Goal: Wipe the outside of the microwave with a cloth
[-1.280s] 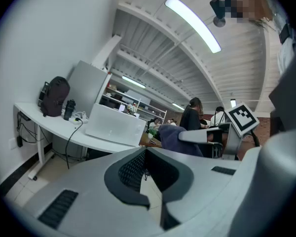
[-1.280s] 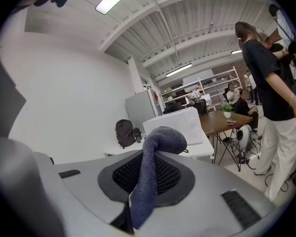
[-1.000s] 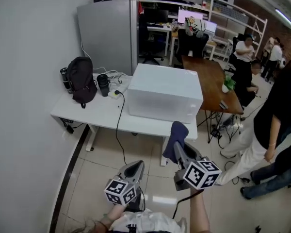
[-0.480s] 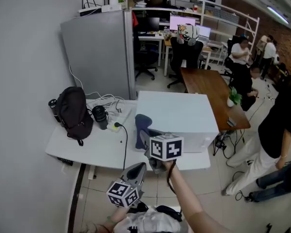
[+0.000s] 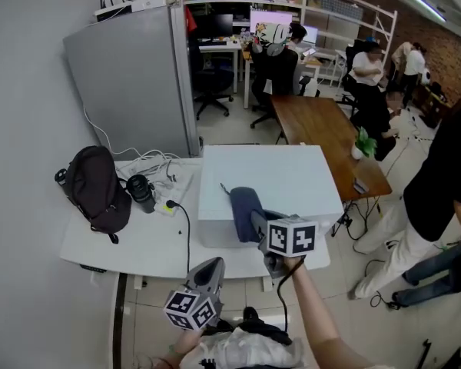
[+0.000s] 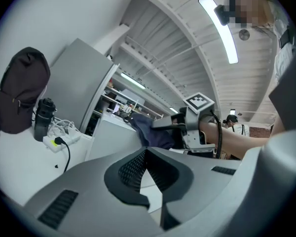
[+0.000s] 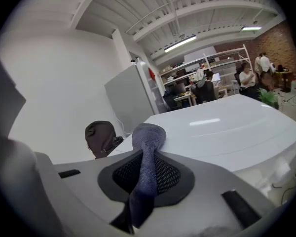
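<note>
The white microwave [image 5: 276, 177] stands on a white table [image 5: 131, 246]. A blue-grey cloth [image 5: 244, 208] lies draped on the front left part of its top, and my right gripper [image 5: 258, 221] is shut on the cloth's near end. In the right gripper view the cloth [image 7: 147, 149] runs up between the jaws and folds onto the microwave's top [image 7: 227, 127]. My left gripper [image 5: 213, 267] hangs low in front of the table, shut and empty. In the left gripper view its jaws meet below the microwave's side [image 6: 111, 138] and the cloth [image 6: 150, 135].
A black backpack [image 5: 92, 187], a black bottle [image 5: 142, 192] and a power strip with cables [image 5: 166, 206] sit on the table's left half. A tall grey cabinet [image 5: 131, 75] stands behind. A wooden table [image 5: 323, 129] and a standing person [image 5: 438, 183] are at the right.
My right gripper has carried the cloth from below the table's front edge up onto the microwave's top. The left gripper stayed low and shut.
</note>
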